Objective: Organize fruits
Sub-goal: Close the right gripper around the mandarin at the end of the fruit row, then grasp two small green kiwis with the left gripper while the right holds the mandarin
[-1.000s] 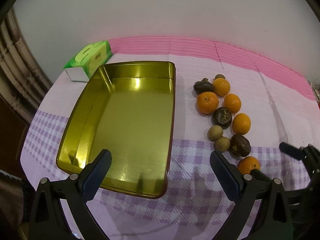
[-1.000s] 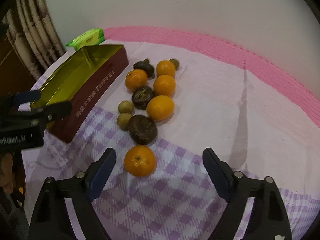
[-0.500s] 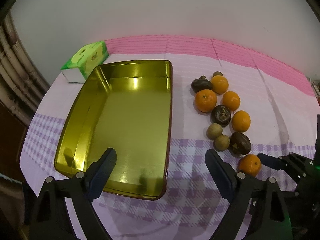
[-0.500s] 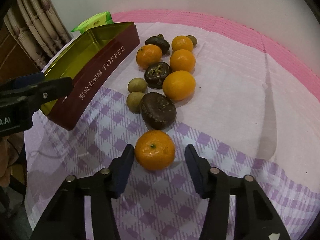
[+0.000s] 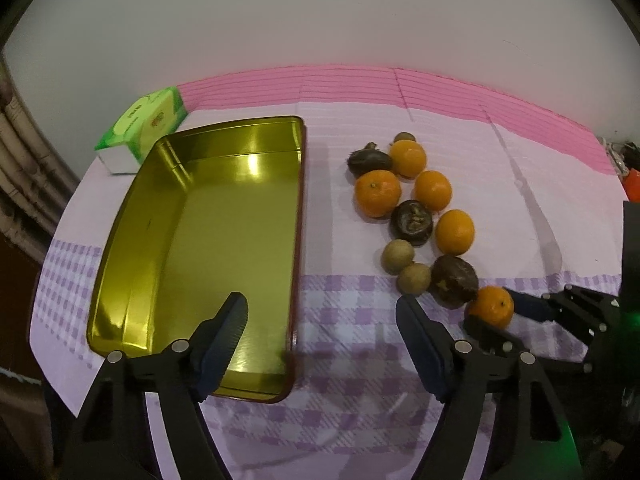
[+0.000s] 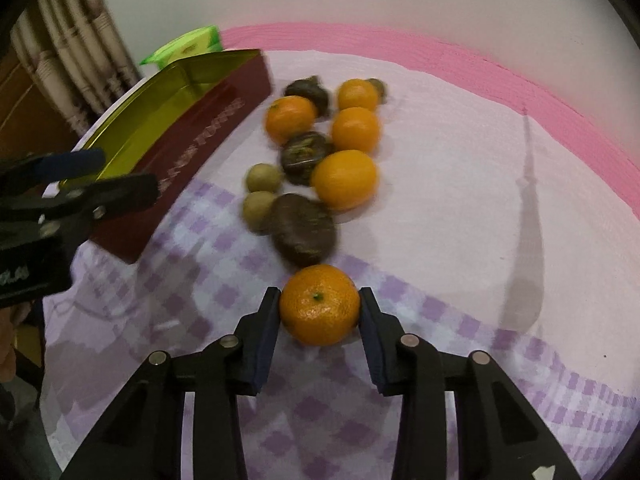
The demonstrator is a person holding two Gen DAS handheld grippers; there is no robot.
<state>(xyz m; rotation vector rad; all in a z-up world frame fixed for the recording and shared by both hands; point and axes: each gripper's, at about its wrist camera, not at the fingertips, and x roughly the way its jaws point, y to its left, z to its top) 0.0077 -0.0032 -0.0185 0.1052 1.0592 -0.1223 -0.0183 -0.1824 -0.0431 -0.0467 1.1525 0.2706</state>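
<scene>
Since a second ago the right gripper [image 6: 319, 314] has closed its jaws from wide apart until both pads touch the nearest mandarin [image 6: 319, 305], which sits on the checked cloth [image 6: 460, 320] at the near end of the fruit row. To do this well, I judge, squeeze gently and lift straight up, clear of the dark fruit [image 6: 304, 227] just behind, before crossing to the gold tin [image 5: 192, 240]. Meanwhile the left gripper [image 5: 322, 308] has been narrowing too, though its jaws stand well apart and empty, straddling the tin's near right wall.

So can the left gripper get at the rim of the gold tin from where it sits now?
Probably yes. The left gripper hangs right over the gold tin's near right corner, jaws apart and empty though just closing, with nothing between them and the rim.
</scene>
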